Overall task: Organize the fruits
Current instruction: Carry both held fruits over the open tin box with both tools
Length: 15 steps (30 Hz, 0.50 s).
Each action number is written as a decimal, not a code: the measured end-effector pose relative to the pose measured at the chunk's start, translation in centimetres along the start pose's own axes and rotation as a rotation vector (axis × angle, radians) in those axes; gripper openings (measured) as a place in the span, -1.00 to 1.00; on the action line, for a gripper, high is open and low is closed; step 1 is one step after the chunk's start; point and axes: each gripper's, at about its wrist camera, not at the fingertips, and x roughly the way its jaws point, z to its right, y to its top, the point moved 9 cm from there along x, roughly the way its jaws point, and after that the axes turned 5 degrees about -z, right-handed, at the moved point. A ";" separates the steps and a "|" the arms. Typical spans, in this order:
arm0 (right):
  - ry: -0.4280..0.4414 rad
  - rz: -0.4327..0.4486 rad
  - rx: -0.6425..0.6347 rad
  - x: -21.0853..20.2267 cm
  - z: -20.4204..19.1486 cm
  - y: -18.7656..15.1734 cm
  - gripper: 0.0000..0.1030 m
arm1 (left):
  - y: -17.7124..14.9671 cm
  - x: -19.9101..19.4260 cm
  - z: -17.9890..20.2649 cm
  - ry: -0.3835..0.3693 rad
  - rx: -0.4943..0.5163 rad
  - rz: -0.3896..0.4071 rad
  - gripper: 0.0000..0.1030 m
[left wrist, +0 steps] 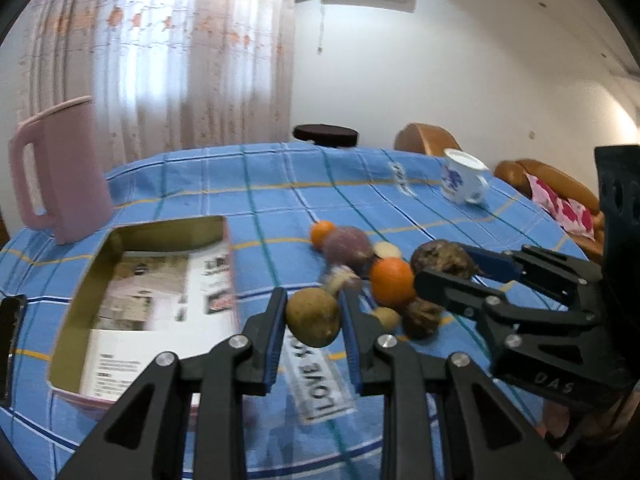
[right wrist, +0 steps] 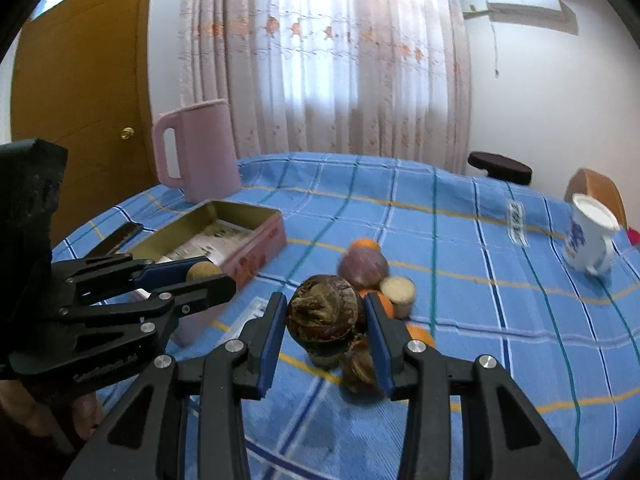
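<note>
My left gripper [left wrist: 313,320] is shut on a yellowish-brown potato-like fruit [left wrist: 313,322], lifted above the blue checked cloth. My right gripper [right wrist: 326,320] is shut on a dark brown scaly round fruit [right wrist: 325,312], also off the table; the same fruit [left wrist: 442,259] appears in the left wrist view between the right gripper's fingers. Left on the cloth is a cluster: two oranges [left wrist: 392,282] [left wrist: 322,233], a purple round fruit [left wrist: 347,246], a small pale one [left wrist: 387,250] and a brown wrinkled one [left wrist: 422,316]. An open pink tin box [left wrist: 152,300] lined with printed paper lies to the left.
A pink pitcher [left wrist: 60,176] stands behind the tin at the table's far left. A white mug with blue print [left wrist: 462,178] sits at the far right. A dark flat object [right wrist: 120,238] lies beside the tin. Chairs [left wrist: 428,138] ring the far edge.
</note>
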 end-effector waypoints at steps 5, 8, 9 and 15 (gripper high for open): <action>0.027 0.015 -0.044 0.7 -2.1 2.0 -0.20 | 0.7 -0.8 -3.0 0.043 -0.040 0.021 -0.46; 0.043 0.019 -0.066 1.2 -3.3 3.0 -0.20 | 0.8 -1.2 -4.7 0.065 -0.059 0.029 -0.46; 0.049 0.019 -0.072 1.5 -3.7 3.3 -0.20 | 0.8 -1.4 -5.2 0.071 -0.066 0.031 -0.46; 0.080 0.018 -0.106 2.6 -5.7 4.9 -0.20 | 1.1 -1.7 -8.0 0.106 -0.101 0.037 -0.46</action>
